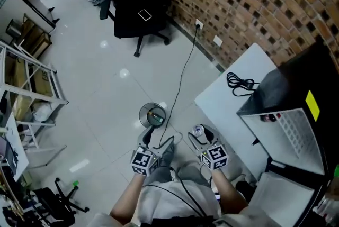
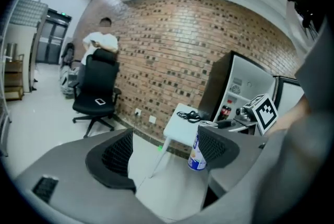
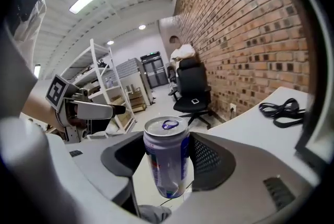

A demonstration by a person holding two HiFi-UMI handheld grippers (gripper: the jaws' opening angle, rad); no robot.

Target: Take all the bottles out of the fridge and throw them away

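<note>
My right gripper [image 3: 166, 163] is shut on a blue-and-white drink can [image 3: 167, 139] with its ring-pull top up, held upright between the pads. In the head view the can [image 1: 198, 130] sits at the tip of the right gripper [image 1: 202, 137], low in the middle, above the floor. My left gripper [image 2: 164, 152] is open with nothing between its fingers; the can [image 2: 197, 154] shows just behind its right finger. In the head view the left gripper [image 1: 150, 139] is just below a round bin [image 1: 152, 115] on the floor. The black fridge [image 1: 296, 88] stands open at right.
A white table [image 1: 225, 104] with a coiled black cable [image 1: 241, 83] stands next to the fridge along the brick wall. A cable runs across the floor from a wall socket [image 1: 199, 24]. A black office chair [image 1: 136, 3] is farther off, metal shelving [image 1: 26, 93] at left.
</note>
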